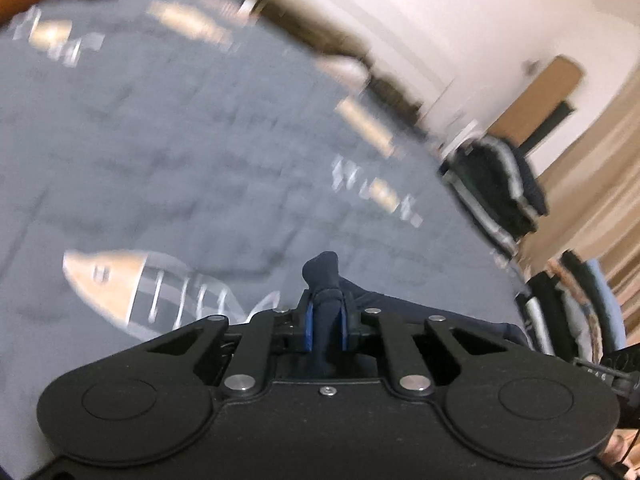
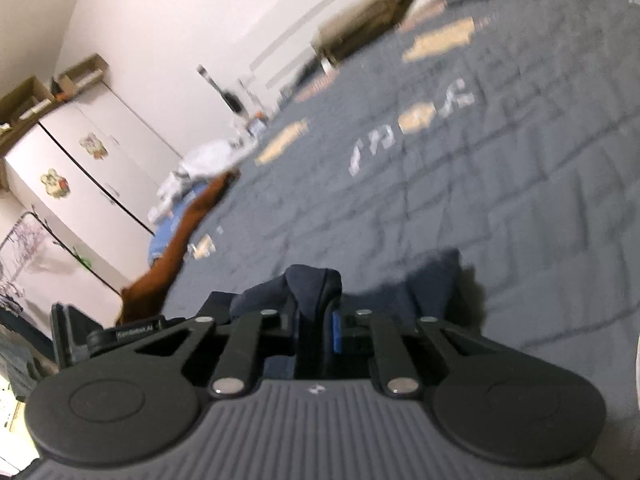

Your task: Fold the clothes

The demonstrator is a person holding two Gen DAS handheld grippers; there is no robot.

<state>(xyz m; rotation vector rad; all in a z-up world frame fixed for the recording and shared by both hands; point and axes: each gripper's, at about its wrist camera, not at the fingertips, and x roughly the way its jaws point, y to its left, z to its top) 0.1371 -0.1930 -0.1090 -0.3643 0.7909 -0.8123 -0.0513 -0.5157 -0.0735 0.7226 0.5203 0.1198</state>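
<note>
Two grippers are each pinching a bunched edge of one navy garment [image 2: 432, 280], so I can lift and fold it over the grey quilt [image 1: 200, 152]. My left gripper [image 1: 326, 322] and right gripper [image 2: 318, 320] are clamping narrowly, cloth poking up between the pads.

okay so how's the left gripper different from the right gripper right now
The left gripper has a smooth black body; the right gripper has a ribbed grey one. Both blue pads show on the left gripper, only one on the right. Both are shut on navy garment over the grey quilt.
</note>
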